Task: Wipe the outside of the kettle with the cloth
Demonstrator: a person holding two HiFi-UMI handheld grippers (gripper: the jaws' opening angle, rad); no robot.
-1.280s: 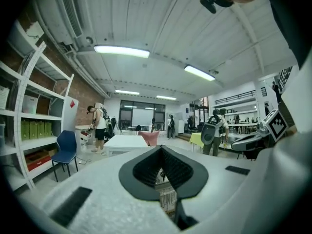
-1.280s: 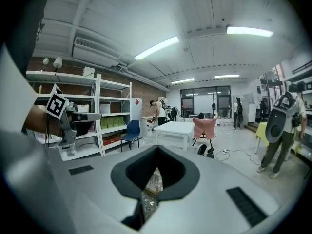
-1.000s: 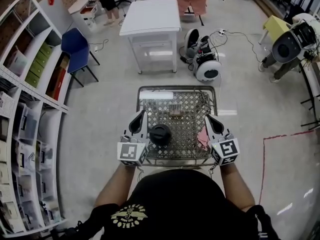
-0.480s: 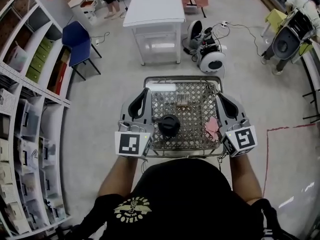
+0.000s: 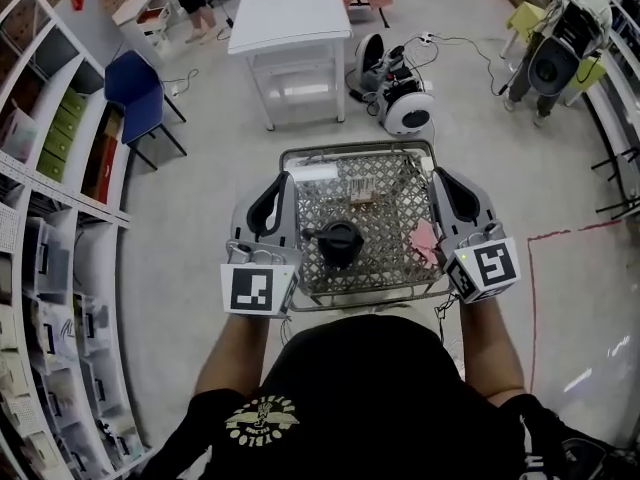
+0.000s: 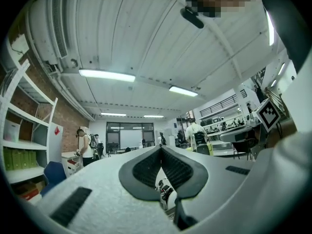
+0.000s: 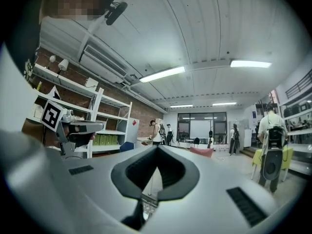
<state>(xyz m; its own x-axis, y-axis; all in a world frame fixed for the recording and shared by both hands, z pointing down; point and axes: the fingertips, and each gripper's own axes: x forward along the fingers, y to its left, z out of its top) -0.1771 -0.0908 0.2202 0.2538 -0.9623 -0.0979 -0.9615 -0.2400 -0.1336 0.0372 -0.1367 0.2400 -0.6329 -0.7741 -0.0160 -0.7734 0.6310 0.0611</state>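
A black kettle (image 5: 338,243) stands in the middle of a wire mesh cart basket (image 5: 357,150), seen from above in the head view. A pink cloth (image 5: 425,240) lies in the basket at its right side. My left gripper (image 5: 283,182) is held over the basket's left edge, left of the kettle and apart from it. My right gripper (image 5: 441,175) hangs over the right edge, just beside the cloth and above it. Both point forward, roughly level. In the left gripper view the left gripper (image 6: 161,149) has its tips together, empty. In the right gripper view the right gripper (image 7: 157,148) is likewise shut on nothing.
A white table (image 5: 290,18) stands beyond the cart, with a blue chair (image 5: 130,83) and shelving (image 5: 50,168) to the left. A wheeled white machine (image 5: 400,103) sits on the floor ahead. A red tape line (image 5: 530,268) runs at the right.
Both grippers have risen toward the head camera and now look larger, at the basket's two sides. The kettle and cloth lie where they were.
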